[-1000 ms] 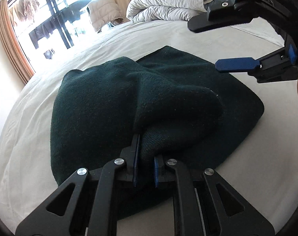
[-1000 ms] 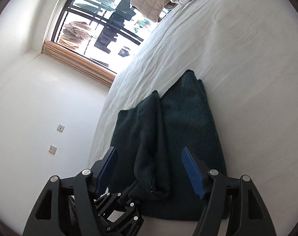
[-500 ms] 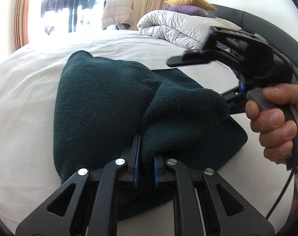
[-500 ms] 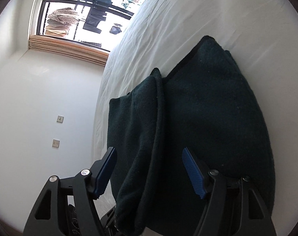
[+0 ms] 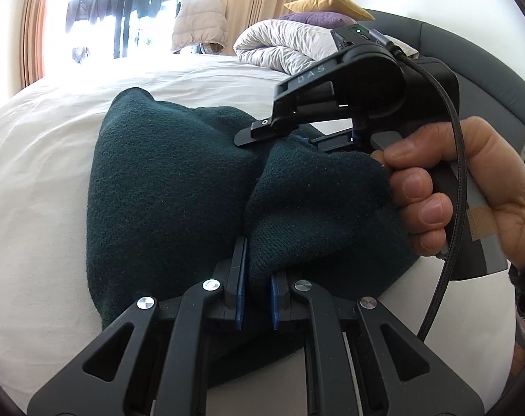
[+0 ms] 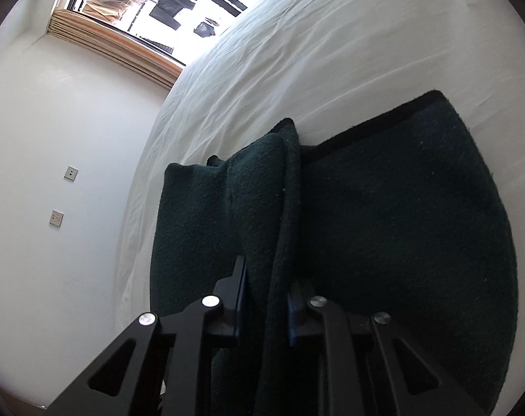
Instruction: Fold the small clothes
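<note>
The dark green cloth [image 5: 165, 190] lies bunched on the bed [image 5: 37, 159], one flap raised. The left gripper [image 5: 256, 298] is clamped on a raised fold at the near edge, likely to keep that corner up. The right gripper [image 6: 265, 306], in the person's hand [image 5: 470, 190], is closing its jaws on a ridge of the same cloth further along, so both ends of the flap can probably be carried over together. The white sheet is smooth and lightly creased. A rolled duvet [image 5: 279, 45], pillows [image 5: 324, 3], curtains and a bright window [image 5: 116, 10] stand behind.
</note>
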The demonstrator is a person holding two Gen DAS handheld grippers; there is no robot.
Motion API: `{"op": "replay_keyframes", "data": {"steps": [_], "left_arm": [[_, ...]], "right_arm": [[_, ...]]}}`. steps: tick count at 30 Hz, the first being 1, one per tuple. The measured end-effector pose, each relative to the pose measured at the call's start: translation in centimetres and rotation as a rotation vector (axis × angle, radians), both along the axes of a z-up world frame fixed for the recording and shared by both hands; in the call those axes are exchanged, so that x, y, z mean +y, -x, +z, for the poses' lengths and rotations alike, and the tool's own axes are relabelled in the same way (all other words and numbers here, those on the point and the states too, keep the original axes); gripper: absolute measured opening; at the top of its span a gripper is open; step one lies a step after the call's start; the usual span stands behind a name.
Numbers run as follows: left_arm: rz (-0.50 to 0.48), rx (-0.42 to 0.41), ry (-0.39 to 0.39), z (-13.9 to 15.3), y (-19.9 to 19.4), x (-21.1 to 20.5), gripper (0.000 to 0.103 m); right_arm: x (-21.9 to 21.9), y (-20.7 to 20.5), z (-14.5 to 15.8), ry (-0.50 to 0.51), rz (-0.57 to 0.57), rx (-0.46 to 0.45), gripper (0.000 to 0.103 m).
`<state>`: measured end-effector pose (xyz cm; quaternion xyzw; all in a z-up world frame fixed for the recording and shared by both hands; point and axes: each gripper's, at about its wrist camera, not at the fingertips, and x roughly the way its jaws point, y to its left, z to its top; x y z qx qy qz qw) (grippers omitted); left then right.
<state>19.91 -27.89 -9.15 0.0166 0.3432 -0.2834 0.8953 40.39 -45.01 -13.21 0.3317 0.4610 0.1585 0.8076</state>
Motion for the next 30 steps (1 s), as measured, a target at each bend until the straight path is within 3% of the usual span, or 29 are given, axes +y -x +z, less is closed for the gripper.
{"op": "replay_keyframes", "data": {"steps": [10,22,30], "left_arm": [[-0.044,-0.070,-0.099,2.2,1.2,-3.8,0.010],[-0.144,-0.072,-0.162,1.2,2.4,-8.9,0.010],[-0.147,-0.027,-0.198,0.0,0.5,-10.1,0.010]], "right_arm": [[-2.8,2.9,3.0,0.121,-0.042,-0.151,0.015],[-7.5,5.4,1.0,0.100,-0.112,-0.129,0.015],[-7.3,4.6,-0.1,0.110,-0.116,-0.101,0.015]]}}
